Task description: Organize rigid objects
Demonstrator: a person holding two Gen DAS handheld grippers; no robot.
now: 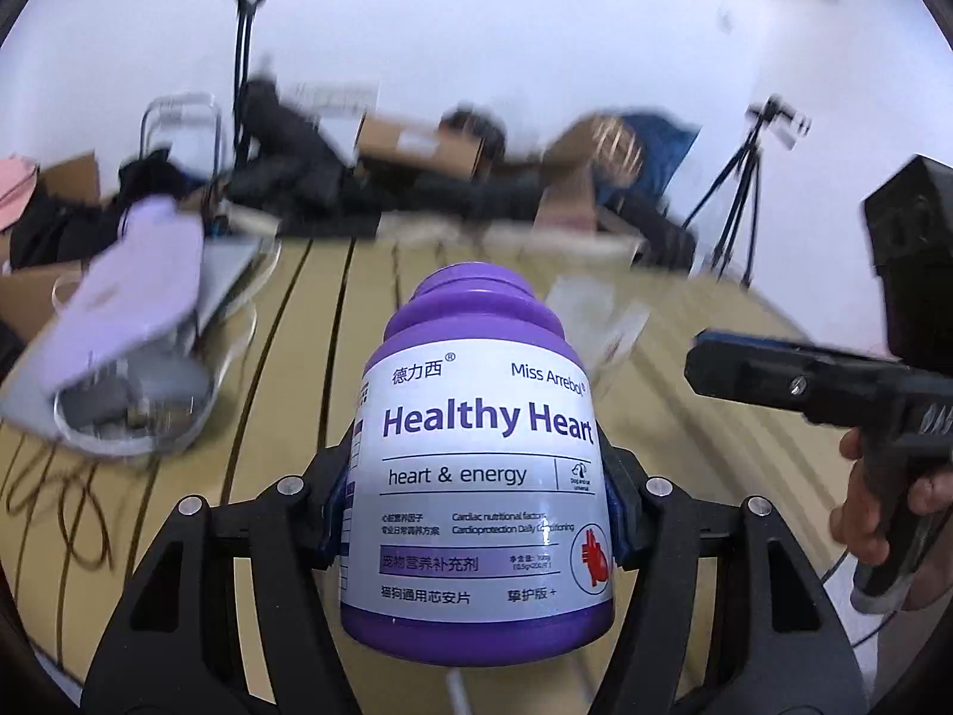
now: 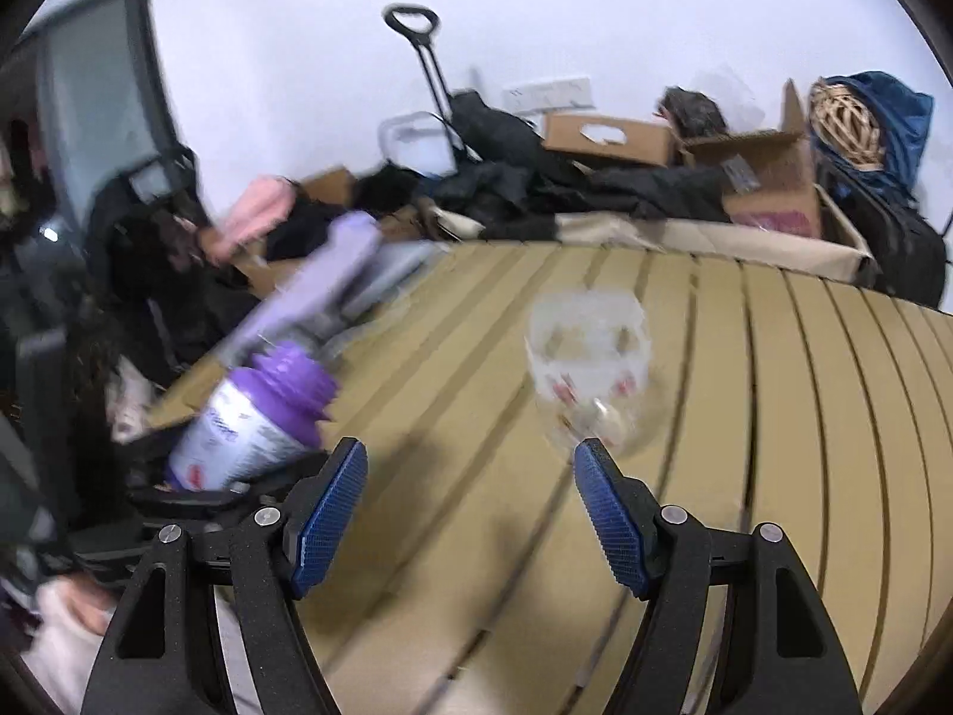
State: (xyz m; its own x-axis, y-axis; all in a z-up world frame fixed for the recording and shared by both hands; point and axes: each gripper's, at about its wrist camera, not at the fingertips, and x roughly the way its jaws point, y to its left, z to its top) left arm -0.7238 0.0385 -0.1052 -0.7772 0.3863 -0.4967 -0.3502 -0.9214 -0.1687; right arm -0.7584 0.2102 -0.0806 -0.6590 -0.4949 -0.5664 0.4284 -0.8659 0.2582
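My left gripper (image 1: 476, 506) is shut on a purple and white "Healthy Heart" supplement bottle (image 1: 482, 465), held upright above the slatted yellow table (image 1: 333, 322). The same bottle shows at the left of the right wrist view (image 2: 250, 417), tilted and blurred. My right gripper (image 2: 470, 476) is open and empty above the table; it also shows at the right edge of the left wrist view (image 1: 774, 381). A clear wine glass (image 2: 589, 357) lies on the table just beyond my right gripper's right finger (image 2: 613, 518).
A lilac cloth (image 1: 125, 304) lies over a clear container (image 1: 119, 417) on the table's left. Cardboard boxes (image 2: 768, 179), dark bags (image 2: 524, 167), a trolley handle (image 2: 417, 53) and a tripod (image 1: 738, 202) crowd the far side by the white wall.
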